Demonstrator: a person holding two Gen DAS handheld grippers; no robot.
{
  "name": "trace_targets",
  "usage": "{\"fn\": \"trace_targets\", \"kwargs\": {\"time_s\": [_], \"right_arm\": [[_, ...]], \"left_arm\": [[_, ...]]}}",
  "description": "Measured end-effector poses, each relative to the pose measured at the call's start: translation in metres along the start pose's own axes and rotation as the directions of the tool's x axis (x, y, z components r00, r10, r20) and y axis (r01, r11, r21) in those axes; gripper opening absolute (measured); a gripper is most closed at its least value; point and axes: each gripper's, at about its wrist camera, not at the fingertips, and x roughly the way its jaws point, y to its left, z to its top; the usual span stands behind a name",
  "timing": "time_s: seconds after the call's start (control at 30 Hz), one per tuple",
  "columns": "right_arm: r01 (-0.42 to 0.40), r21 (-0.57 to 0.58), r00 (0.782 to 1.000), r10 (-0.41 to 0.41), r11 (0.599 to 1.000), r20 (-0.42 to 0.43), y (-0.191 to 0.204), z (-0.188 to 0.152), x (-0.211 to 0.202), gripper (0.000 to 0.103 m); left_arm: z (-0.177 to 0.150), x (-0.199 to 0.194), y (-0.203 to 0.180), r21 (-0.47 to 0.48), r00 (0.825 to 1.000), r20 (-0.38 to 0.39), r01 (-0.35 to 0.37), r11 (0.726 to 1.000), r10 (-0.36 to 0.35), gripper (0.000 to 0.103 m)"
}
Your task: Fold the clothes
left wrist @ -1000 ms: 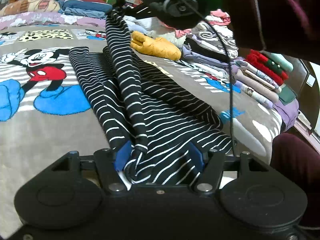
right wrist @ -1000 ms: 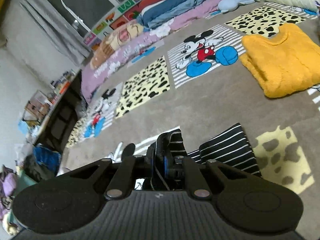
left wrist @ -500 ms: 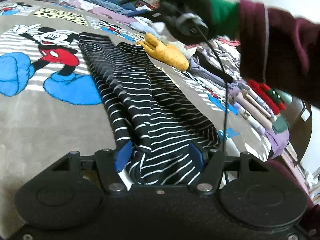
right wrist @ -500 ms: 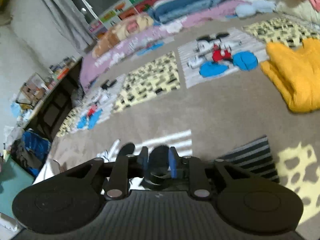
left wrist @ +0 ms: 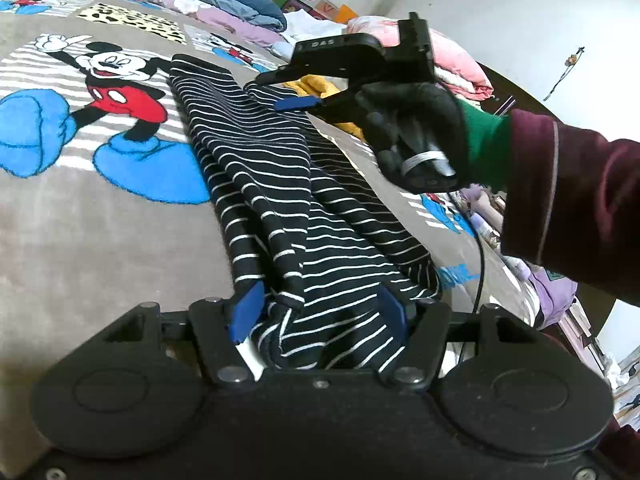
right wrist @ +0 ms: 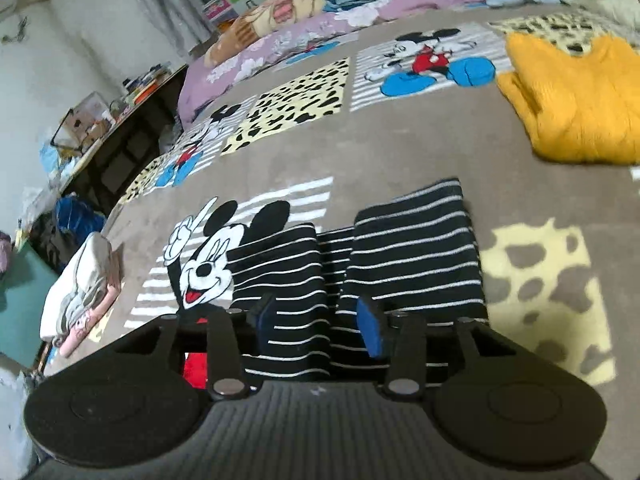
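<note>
A black garment with thin white stripes (left wrist: 280,184) lies lengthwise on the Mickey Mouse blanket (left wrist: 80,208), folded into long bands. My left gripper (left wrist: 320,312) is open, its blue pads either side of the garment's bunched near end. In the left wrist view my right gripper (left wrist: 288,92) hovers over the garment's far part, held by a black-gloved hand. In the right wrist view the right gripper (right wrist: 318,320) is open and empty just above the garment's far end (right wrist: 412,256).
A folded yellow sweater (right wrist: 576,104) lies beyond the garment. Stacks of folded clothes (left wrist: 532,276) sit at the right edge of the bed. Rolled bedding (left wrist: 224,4) lines the far side. A small white and pink pile (right wrist: 80,292) lies at the left.
My right gripper let go of the lifted striped band, which now lies flat on the garment. The right gripper opened and came down over the far end. The left gripper stayed put.
</note>
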Motion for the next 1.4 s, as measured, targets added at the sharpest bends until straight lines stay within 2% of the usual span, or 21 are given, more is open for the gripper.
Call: {"fn": "trace_targets", "kwargs": {"time_s": [0.23, 0.3, 0.33, 0.37, 0.47, 0.57, 0.73, 0.77, 0.87, 0.93, 1.0, 1.1, 1.27, 1.4], "right_arm": [[-0.054, -0.033, 0.999, 0.054, 0.998, 0.0, 0.002, -0.003, 0.03, 0.045], [-0.063, -0.051, 0.998, 0.063, 0.997, -0.001, 0.003, -0.003, 0.036, 0.033], [-0.066, -0.057, 0.998, 0.066, 0.996, -0.004, 0.003, -0.004, 0.039, 0.013], [-0.066, -0.053, 0.998, 0.066, 0.996, -0.003, 0.002, -0.004, 0.039, 0.008], [-0.069, -0.039, 0.997, 0.071, 0.997, 0.04, -0.004, -0.006, 0.03, 0.007], [-0.065, 0.024, 0.993, 0.062, 0.998, 0.104, -0.018, -0.003, 0.016, 0.007], [-0.032, 0.036, 0.998, 0.03, 0.999, 0.05, -0.031, -0.002, 0.024, 0.008], [-0.047, 0.042, 0.998, 0.044, 0.998, 0.053, -0.031, -0.002, 0.024, 0.012], [-0.082, 0.054, 0.995, 0.079, 0.995, 0.059, -0.03, 0.0, 0.027, 0.013], [-0.057, -0.002, 0.997, 0.057, 0.998, 0.052, -0.021, 0.001, 0.028, 0.01], [-0.001, -0.061, 0.999, 0.003, 0.998, 0.032, -0.015, 0.001, 0.032, 0.01], [0.042, -0.124, 0.999, -0.04, 0.991, 0.02, -0.007, 0.001, 0.031, 0.014], [-0.021, -0.167, 0.992, 0.041, 0.986, 0.116, 0.005, -0.004, -0.01, 0.017], [-0.085, -0.298, 0.991, 0.113, 0.951, 0.076, 0.027, -0.034, -0.046, 0.02]], "left_arm": [[0.001, 0.002, 0.002, -0.008, 1.0, -0.007, 0.005, 1.0, -0.005, 0.062], [0.001, 0.002, 0.002, -0.01, 1.0, -0.007, 0.007, 1.0, -0.007, 0.062], [0.0, 0.002, 0.002, -0.011, 1.0, -0.008, 0.007, 1.0, -0.007, 0.062], [0.0, 0.002, 0.002, -0.012, 1.0, -0.008, 0.008, 1.0, -0.008, 0.062], [0.0, 0.001, 0.002, -0.017, 1.0, -0.007, 0.009, 1.0, -0.009, 0.062], [0.001, 0.002, 0.004, -0.029, 1.0, -0.007, 0.014, 0.999, -0.014, 0.062], [0.002, 0.003, 0.006, -0.033, 1.0, -0.008, 0.018, 0.999, -0.018, 0.062], [0.002, 0.003, 0.006, -0.033, 1.0, -0.009, 0.019, 0.999, -0.019, 0.062], [0.001, 0.003, 0.007, -0.038, 1.0, -0.01, 0.026, 0.999, -0.026, 0.062], [0.0, 0.003, 0.007, -0.04, 0.999, -0.013, 0.03, 0.999, -0.031, 0.062], [0.001, 0.003, 0.007, -0.044, 0.999, -0.011, 0.032, 0.999, -0.033, 0.062], [0.001, 0.002, 0.006, -0.045, 0.999, -0.008, 0.032, 0.998, -0.032, 0.062], [0.001, -0.004, 0.004, -0.03, 0.999, 0.023, 0.023, 0.999, -0.023, 0.062], [0.002, -0.018, 0.001, -0.007, 0.995, 0.101, 0.001, 1.0, -0.001, 0.062]]}}
